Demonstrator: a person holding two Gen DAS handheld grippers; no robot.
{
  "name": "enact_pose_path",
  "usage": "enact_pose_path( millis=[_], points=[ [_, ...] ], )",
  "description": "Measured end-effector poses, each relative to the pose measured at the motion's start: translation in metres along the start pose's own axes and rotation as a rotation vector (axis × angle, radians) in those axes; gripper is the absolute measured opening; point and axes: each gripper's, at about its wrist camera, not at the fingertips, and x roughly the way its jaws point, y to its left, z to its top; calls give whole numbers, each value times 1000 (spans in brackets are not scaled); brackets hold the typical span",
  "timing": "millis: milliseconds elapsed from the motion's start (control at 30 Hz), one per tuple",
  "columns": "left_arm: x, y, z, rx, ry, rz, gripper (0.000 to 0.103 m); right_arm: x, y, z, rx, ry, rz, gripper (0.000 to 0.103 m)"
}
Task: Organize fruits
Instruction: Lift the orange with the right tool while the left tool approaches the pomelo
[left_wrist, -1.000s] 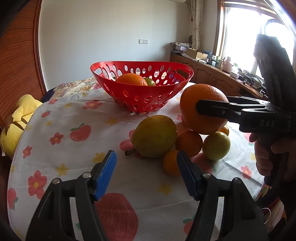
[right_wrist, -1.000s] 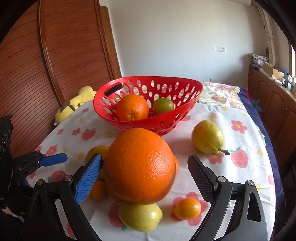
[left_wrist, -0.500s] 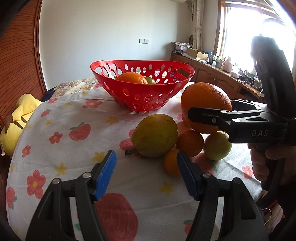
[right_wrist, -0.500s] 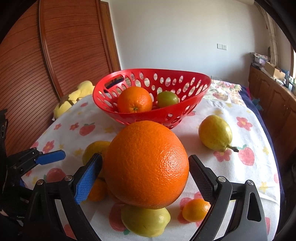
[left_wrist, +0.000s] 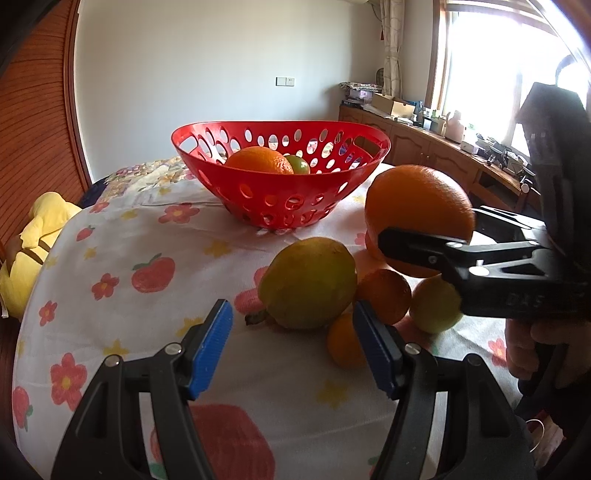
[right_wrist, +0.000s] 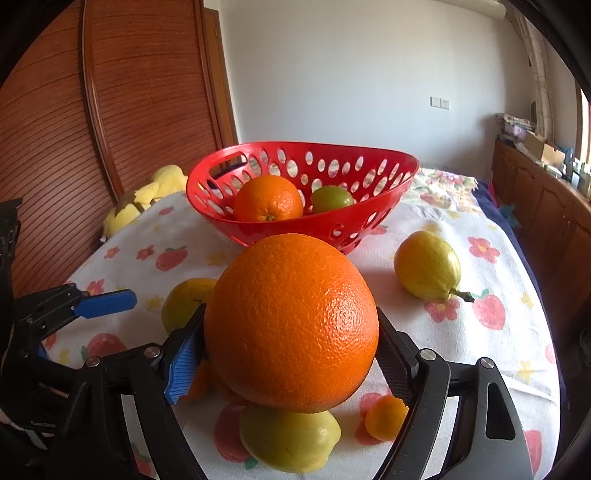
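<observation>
Right wrist view shows the red basket holding 2 fruits behind the round large orange, no long axis, lifted above the tablecloth as the right gripper closes onto it, pads touching; the left gripper hangs apart, empty.

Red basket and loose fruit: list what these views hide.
- red basket floor, left wrist view: near wall hides it.
- small orange, right wrist view: right hand-held gripper, closing on the big orange, covers part.
- lemon, left wrist view: gripper arm crosses it.
</observation>
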Motion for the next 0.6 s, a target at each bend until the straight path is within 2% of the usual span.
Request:
enact_pose_path(
  millis=[300, 600],
  points=[
    [5, -5, 13, -3, -1, -21, 68, -31, -10, 13, 10, -73, 12, 84],
    [16, -8, 21, 4, 12, -24, 69, -57, -41, -6, 40, -90, -47, 84]
  ],
)
